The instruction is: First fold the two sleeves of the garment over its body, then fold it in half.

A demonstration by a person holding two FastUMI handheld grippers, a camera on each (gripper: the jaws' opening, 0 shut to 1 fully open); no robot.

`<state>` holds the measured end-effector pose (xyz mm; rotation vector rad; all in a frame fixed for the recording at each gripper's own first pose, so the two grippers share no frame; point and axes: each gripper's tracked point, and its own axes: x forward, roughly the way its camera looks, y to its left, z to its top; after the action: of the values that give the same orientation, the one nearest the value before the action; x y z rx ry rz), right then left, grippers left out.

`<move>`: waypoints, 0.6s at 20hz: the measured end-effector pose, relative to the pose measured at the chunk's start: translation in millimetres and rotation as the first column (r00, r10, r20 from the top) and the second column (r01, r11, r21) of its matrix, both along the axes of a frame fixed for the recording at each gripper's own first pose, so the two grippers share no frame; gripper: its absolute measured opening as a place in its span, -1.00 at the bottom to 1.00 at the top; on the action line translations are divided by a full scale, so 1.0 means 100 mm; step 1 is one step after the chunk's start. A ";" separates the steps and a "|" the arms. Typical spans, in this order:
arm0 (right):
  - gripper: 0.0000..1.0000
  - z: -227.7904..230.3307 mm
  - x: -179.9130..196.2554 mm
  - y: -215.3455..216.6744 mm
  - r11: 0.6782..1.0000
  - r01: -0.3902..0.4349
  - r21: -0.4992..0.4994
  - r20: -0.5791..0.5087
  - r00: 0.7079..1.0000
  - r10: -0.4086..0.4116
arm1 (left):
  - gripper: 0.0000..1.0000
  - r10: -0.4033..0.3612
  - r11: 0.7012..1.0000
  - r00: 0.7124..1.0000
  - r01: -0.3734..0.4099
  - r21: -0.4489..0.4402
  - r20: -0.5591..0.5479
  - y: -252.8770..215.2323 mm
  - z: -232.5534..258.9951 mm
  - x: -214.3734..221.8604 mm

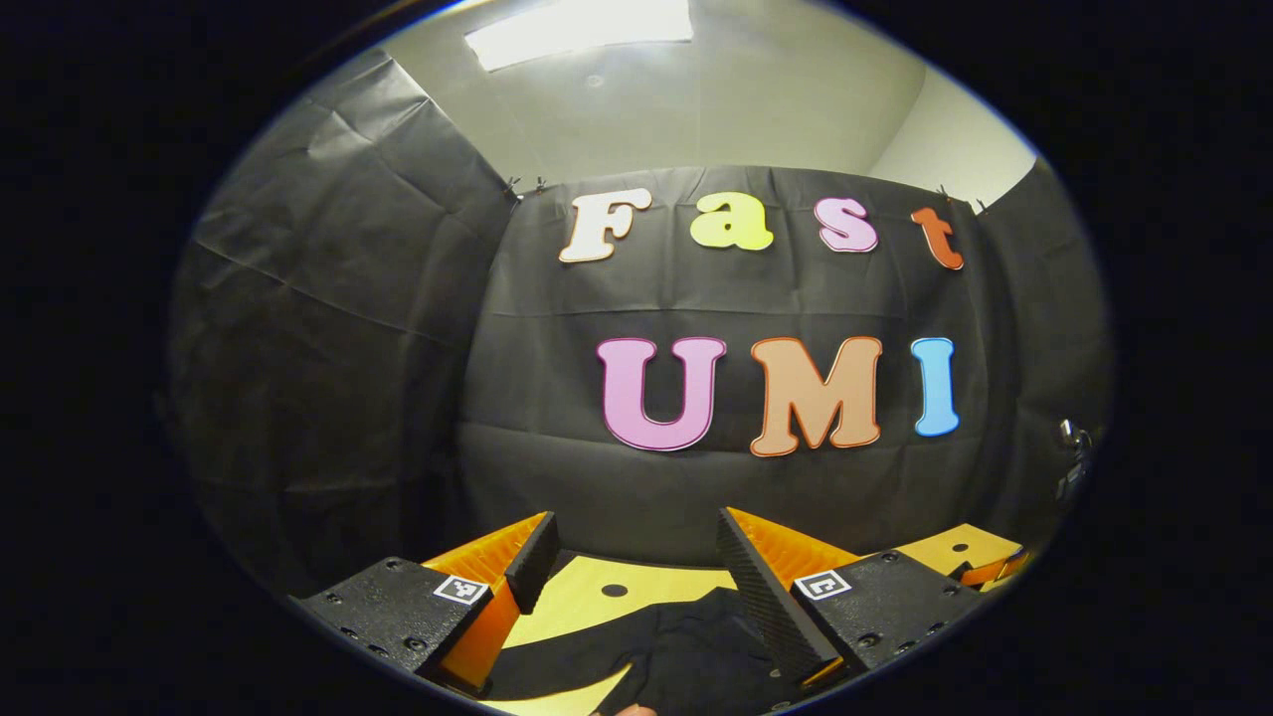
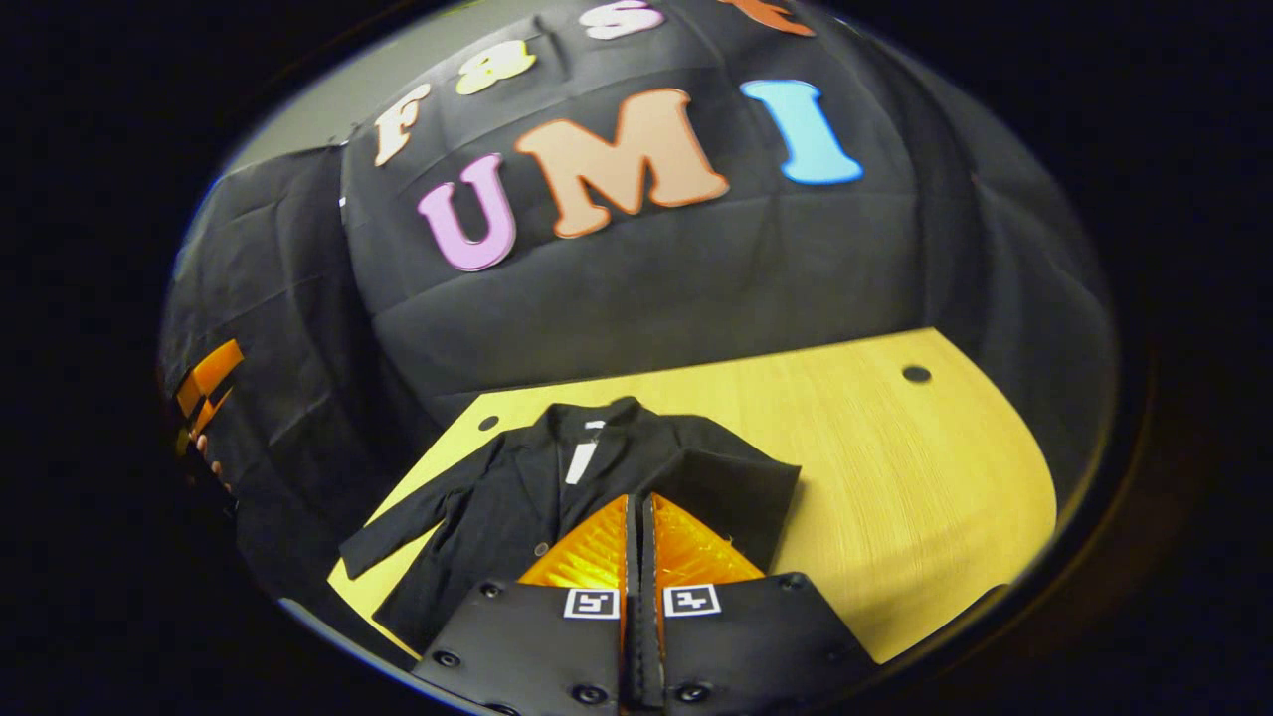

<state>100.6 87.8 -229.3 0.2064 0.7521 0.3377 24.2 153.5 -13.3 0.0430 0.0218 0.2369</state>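
A black jacket [image 2: 497, 517] lies flat on the yellow table [image 2: 895, 477], collar toward the far wall, with a white label [image 2: 581, 462] at the neck. In the right gripper view, one sleeve [image 2: 741, 482] lies folded over the body and the other sleeve [image 2: 398, 527] stretches out to the left. My right gripper [image 2: 636, 507] hovers over the jacket's middle with its fingers pressed together and no cloth seen between them. My left gripper [image 1: 636, 557] is open above the table's edge, with dark cloth of the jacket [image 1: 686, 646] below the gap. It also appears as the left gripper [image 2: 207, 386] in a hand at far left.
Black cloth walls close the booth behind and beside the table. The tabletop has small round holes [image 2: 916, 374] near its far corners. A wide bare stretch of wood lies right of the jacket. A small clamp-like fitting [image 1: 1072, 443] hangs at the right wall.
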 end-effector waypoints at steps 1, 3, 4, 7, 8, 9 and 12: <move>-0.96 0.05 0.03 0.16 1.000 -0.022 -0.009 0.011 1.000 0.022 | 0.97 0.007 1.000 1.000 -0.007 0.001 -0.002 0.08 -0.01 -0.02; -0.96 0.11 0.04 0.45 0.998 -0.056 -0.009 0.022 0.998 0.056 | 0.97 0.019 1.000 1.000 -0.020 -0.011 -0.006 0.25 -0.03 -0.06; -0.96 0.09 0.05 0.60 0.998 -0.068 -0.005 0.023 0.997 0.069 | 0.97 0.026 0.999 1.000 -0.026 -0.018 -0.009 0.33 -0.06 -0.09; -0.96 0.08 0.12 0.99 0.996 -0.090 0.000 0.027 0.996 0.090 | 0.97 0.038 0.999 0.999 -0.039 -0.027 -0.013 0.55 -0.11 -0.14; -1.00 0.05 0.15 1.12 0.995 -0.098 -0.001 0.022 0.995 0.098 | 0.97 0.042 0.999 0.999 -0.043 -0.025 -0.017 0.62 -0.14 -0.16; -0.96 0.01 0.17 1.24 0.995 -0.104 -0.002 0.016 0.994 0.104 | 0.97 0.046 0.999 0.999 -0.046 -0.024 -0.022 0.70 -0.16 -0.16; -0.96 -0.14 0.29 1.59 0.993 -0.120 -0.014 0.002 0.993 0.120 | 0.91 0.050 0.998 0.998 -0.052 -0.035 -0.033 0.90 -0.24 -0.21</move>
<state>129.7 247.3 -243.2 0.1484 0.7659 0.4463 2.9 243.7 -36.8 0.0106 0.0592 0.2868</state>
